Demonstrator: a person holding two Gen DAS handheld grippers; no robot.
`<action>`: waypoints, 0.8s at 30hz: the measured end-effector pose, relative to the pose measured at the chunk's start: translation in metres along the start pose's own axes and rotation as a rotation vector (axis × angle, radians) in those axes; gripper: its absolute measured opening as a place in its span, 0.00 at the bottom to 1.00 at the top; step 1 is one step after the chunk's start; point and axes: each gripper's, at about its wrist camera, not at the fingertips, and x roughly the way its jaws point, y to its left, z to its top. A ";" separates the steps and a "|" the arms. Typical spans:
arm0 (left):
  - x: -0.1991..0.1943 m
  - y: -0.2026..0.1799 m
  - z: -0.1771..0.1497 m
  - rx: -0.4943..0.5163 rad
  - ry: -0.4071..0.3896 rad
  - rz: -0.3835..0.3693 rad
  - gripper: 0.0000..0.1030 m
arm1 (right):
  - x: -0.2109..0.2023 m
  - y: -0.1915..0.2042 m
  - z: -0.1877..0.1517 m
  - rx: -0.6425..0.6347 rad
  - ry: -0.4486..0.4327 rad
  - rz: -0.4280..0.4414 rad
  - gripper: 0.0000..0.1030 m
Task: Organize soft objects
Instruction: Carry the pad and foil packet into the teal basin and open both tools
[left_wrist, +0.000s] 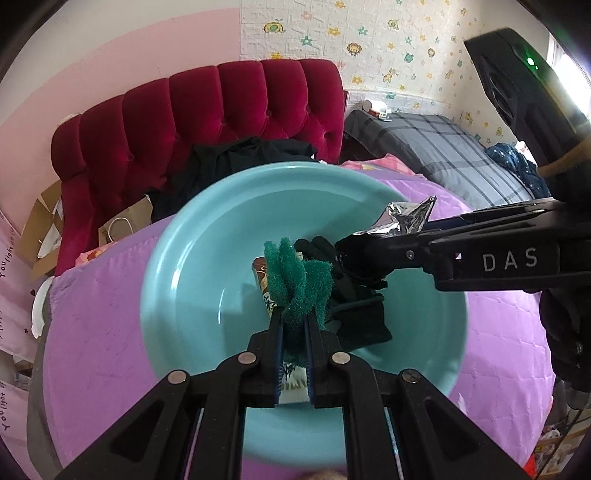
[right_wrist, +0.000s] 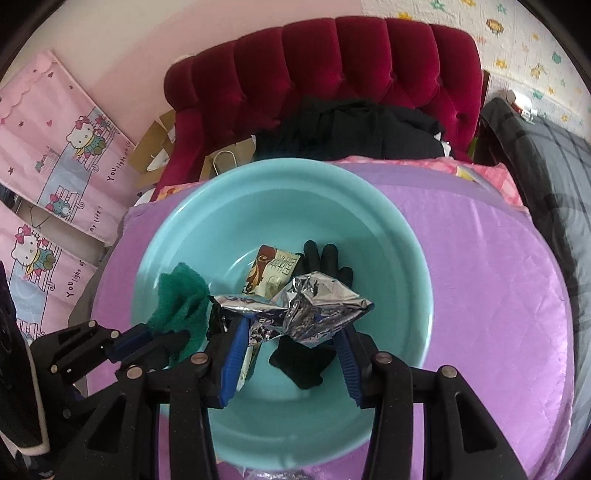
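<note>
A teal basin (left_wrist: 192, 288) sits on a purple quilt. My left gripper (left_wrist: 294, 321) is shut on a green scouring pad (left_wrist: 295, 280) and holds it above the basin; it shows in the right wrist view (right_wrist: 181, 306) too. My right gripper (right_wrist: 291, 325) holds a crumpled silver foil wrapper (right_wrist: 317, 306) between its blue pads over the basin; the wrapper also shows in the left wrist view (left_wrist: 402, 218). A black glove (right_wrist: 325, 258) and a printed snack packet (right_wrist: 273, 269) lie in the basin's bottom.
A red tufted chair (left_wrist: 207, 110) with black clothes (left_wrist: 243, 162) stands behind the basin. A grey plaid bed (left_wrist: 443, 155) is at the right. Paper bags (left_wrist: 122, 225) and pink printed boxes (right_wrist: 55, 155) lie at the left.
</note>
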 end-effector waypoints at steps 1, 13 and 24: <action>0.005 0.001 0.000 -0.007 0.006 -0.006 0.10 | 0.005 -0.001 0.003 0.001 0.007 -0.007 0.49; 0.013 0.001 0.002 -0.025 -0.004 0.037 0.38 | 0.014 -0.003 0.009 0.002 -0.001 -0.018 0.62; 0.001 0.006 -0.003 -0.061 -0.044 0.102 1.00 | 0.001 0.001 0.007 -0.002 -0.060 -0.053 1.00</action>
